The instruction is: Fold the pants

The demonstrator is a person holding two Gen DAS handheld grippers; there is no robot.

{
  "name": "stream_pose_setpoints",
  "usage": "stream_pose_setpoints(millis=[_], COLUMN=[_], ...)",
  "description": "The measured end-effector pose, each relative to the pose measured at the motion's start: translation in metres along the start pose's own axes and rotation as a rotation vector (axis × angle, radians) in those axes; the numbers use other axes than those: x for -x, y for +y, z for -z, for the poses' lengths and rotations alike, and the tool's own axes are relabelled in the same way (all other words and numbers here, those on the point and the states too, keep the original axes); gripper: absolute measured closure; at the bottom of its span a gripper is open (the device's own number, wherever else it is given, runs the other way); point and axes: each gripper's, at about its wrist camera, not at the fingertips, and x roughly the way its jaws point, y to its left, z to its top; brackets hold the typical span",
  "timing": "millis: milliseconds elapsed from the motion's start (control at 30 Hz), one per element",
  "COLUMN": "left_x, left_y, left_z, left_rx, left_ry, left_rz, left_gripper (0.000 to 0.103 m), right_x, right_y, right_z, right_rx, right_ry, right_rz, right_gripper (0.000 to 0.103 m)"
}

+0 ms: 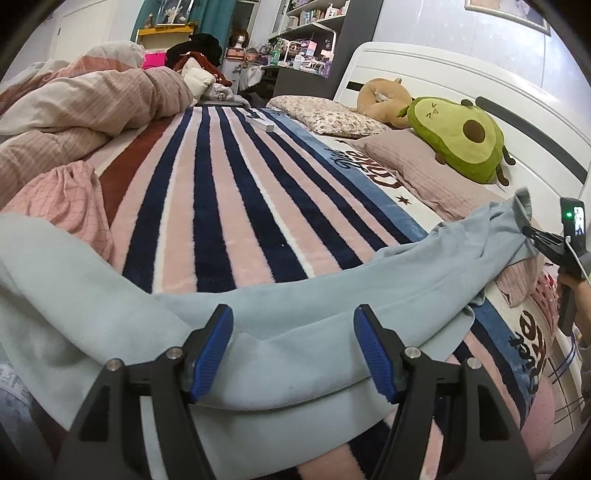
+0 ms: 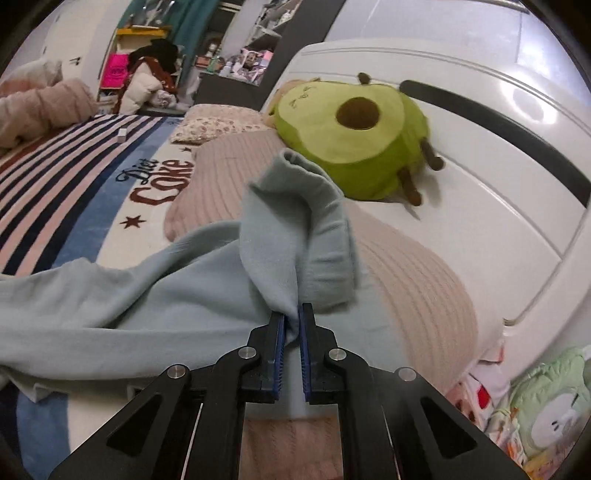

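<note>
A lived-in home bedroom: a bed under a striped blanket, pillows against a white headboard, an avocado plush toy, a rumpled duvet, and cluttered shelves of bottles and trinkets behind.

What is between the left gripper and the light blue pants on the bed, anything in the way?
Nothing visible. The left gripper is open with the light blue pants lying directly between and under its fingers. The right gripper is already shut on the pants' far end near the avocado plush.
</note>
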Motion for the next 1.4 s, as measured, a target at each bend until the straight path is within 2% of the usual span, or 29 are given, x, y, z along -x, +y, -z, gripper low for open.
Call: stream_pose_setpoints(millis=[133,233,267,300,367,467,567,733,800,933,967,1000,1033,1067,1100,1267,1400], left_x=[0.001,0.003,0.004,0.004,0.005,0.005,0.005,0.007,0.006,0.006,0.006,0.006,0.006,0.006,0.005,0.006,0.006], left_y=[0.005,0.006,0.006,0.006,0.005,0.004,0.004,0.006,0.006,0.007,0.008,0.008,0.008,0.008,0.008,0.011,0.017], left_z=[0.001,0.001,0.001,0.000,-0.001,-0.002,-0.002,-0.003,-0.003,-0.003,-0.003,-0.003,-0.003,-0.003,-0.003,-0.004,-0.003], left_rx=[0.013,0.022,0.023,0.024,0.025,0.025,0.028,0.037,0.038,0.038,0.038,0.036,0.036,0.036,0.035,0.026,0.041], left_ry=[0.000,-0.005,-0.008,-0.011,-0.015,-0.015,-0.016,-0.023,-0.023,-0.020,-0.020,-0.019,-0.018,-0.017,-0.017,-0.020,-0.014], left_rz=[-0.003,-0.002,-0.001,-0.001,0.000,0.000,0.001,0.003,0.001,0.003,0.002,0.000,-0.001,-0.002,-0.003,-0.034,-0.077], left_gripper=[0.039,0.039,0.039,0.039,0.039,0.039,0.039,0.039,0.039,0.039,0.039,0.039,0.039,0.039,0.039,0.039,0.039], right_x=[0.002,0.009,0.014,0.020,0.033,0.048,0.052,0.032,0.021,-0.008,-0.014,-0.018,-0.020,-0.020,-0.016,-0.010,-0.012], right_y=[-0.017,-0.031,-0.036,-0.041,-0.048,-0.052,-0.062,-0.071,-0.066,-0.049,-0.046,-0.043,-0.040,-0.037,-0.033,-0.029,-0.047], right_z=[0.018,0.025,0.025,0.024,0.020,0.008,-0.003,-0.020,-0.024,-0.022,-0.019,-0.016,-0.014,-0.014,-0.016,-0.039,-0.058], right_rx=[-0.086,-0.143,-0.173,-0.209,-0.266,-0.311,-0.401,-0.507,-0.485,-0.418,-0.407,-0.399,-0.378,-0.347,-0.293,-0.117,-0.028], right_ry=[0.066,0.075,0.064,0.055,0.015,-0.052,-0.098,-0.042,0.004,0.131,0.154,0.171,0.183,0.180,0.161,0.092,0.048], right_rz=[0.002,0.009,-0.008,-0.031,-0.090,-0.139,-0.226,-0.318,-0.321,-0.348,-0.340,-0.346,-0.345,-0.328,-0.305,-0.215,-0.074], right_gripper=[0.102,0.100,0.088,0.064,0.041,0.041,0.039,0.037,0.032,0.035,0.046,0.065,0.074,0.089,0.096,0.098,0.100])
